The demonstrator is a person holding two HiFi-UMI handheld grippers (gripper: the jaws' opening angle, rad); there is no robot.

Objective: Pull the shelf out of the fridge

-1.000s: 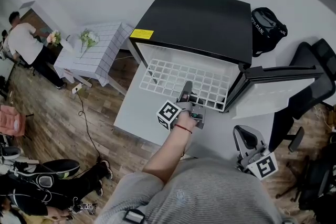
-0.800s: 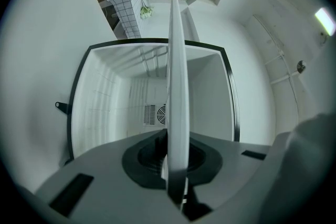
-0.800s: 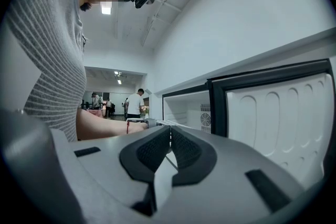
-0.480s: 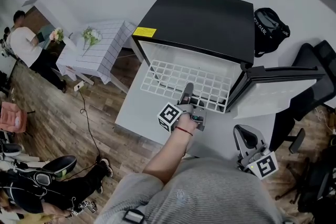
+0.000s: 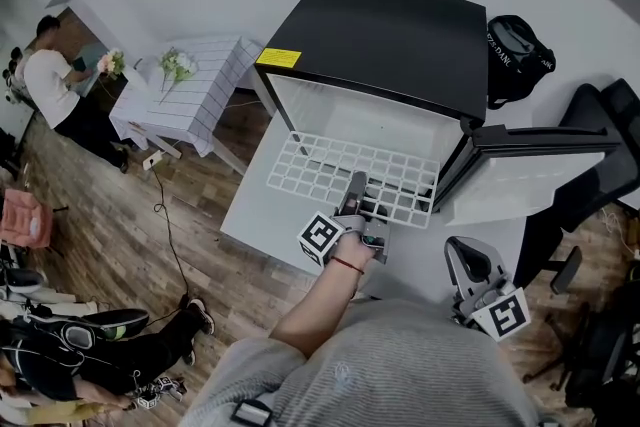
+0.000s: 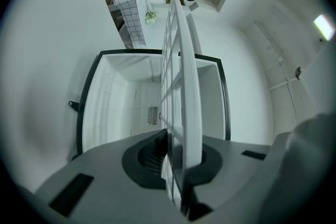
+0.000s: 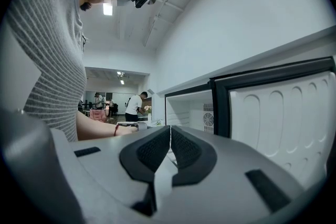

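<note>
Left gripper view: shelf (image 6: 189,86) stands edge-on, clamped between left gripper (image 6: 179,155) pads.

Bright, even ceiling light; heavy fisheye edge distortion.

The fridge (image 5: 400,35) is black outside and white inside, with a yellow label (image 5: 277,58) at the front left corner of its top. The shelf (image 5: 330,177) is a white open grid. The left gripper (image 5: 355,185) and the right gripper (image 5: 462,257) are grey, each with black-and-white square markers. The person's top (image 5: 400,365) is grey with fine stripes, the wrist band (image 5: 348,264) red, the floor (image 5: 100,195) brown wood planks.
</note>
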